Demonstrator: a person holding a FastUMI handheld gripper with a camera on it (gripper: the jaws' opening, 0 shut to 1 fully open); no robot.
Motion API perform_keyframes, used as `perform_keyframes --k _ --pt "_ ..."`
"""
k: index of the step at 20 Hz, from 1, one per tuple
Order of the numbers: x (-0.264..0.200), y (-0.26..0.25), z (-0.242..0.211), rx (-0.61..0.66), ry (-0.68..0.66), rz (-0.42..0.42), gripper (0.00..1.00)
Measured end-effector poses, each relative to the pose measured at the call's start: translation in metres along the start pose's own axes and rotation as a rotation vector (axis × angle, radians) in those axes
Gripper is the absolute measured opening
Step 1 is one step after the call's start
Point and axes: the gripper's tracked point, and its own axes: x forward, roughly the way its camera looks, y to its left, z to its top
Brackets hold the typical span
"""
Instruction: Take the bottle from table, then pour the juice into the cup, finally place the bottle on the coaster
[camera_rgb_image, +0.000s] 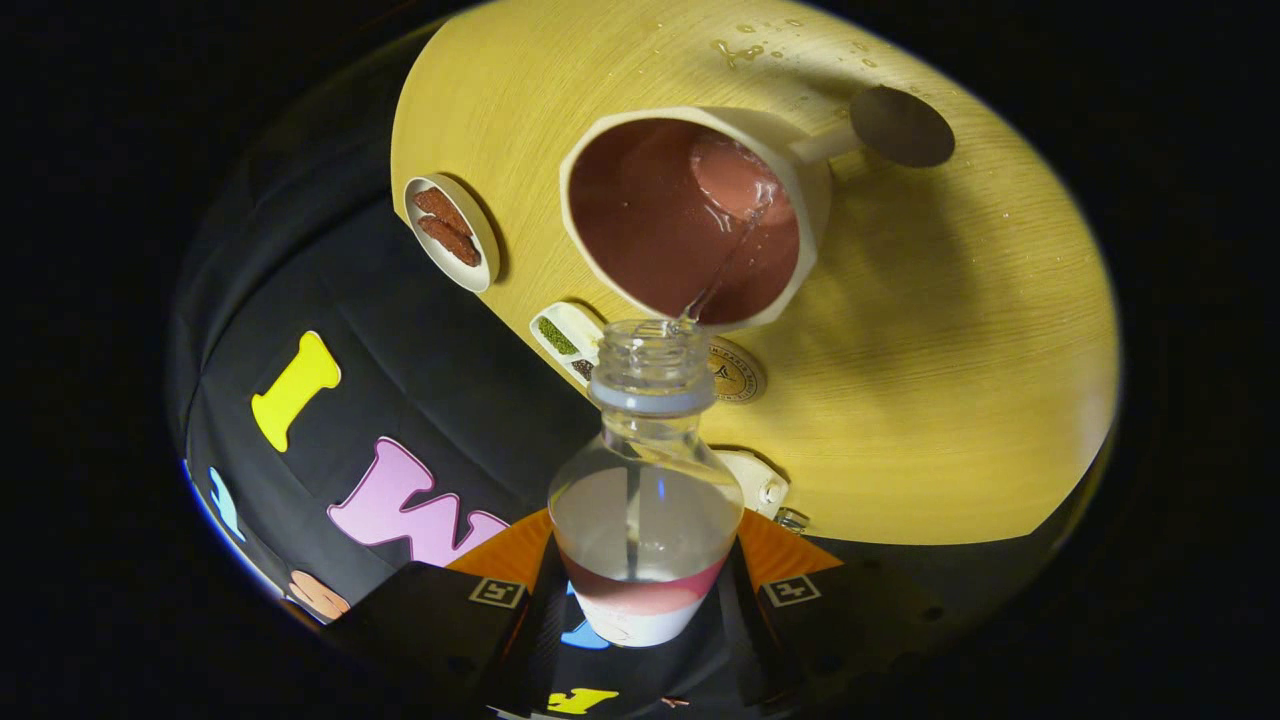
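Note:
My gripper is shut on a clear plastic bottle, gripping its lower body between both fingers. The bottle is tilted forward, its open mouth just over the near rim of a white cup with a brown inside. A thin clear stream runs from the mouth into the cup, where liquid pools at the bottom. Some clear liquid still sits in the bottle. A dark round coaster lies on the wooden table beyond the cup, beside its handle.
A small white dish with brown snacks sits left of the cup. A white tray with green bits and a round gold-rimmed disc lie just behind the bottle neck. Water drops dot the far table. A white object sits at the table's edge.

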Motion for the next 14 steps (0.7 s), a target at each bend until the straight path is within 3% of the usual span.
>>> perform_keyframes --k 14 --pt "-0.011 0.017 -0.002 0.108 0.055 0.020 0.71"
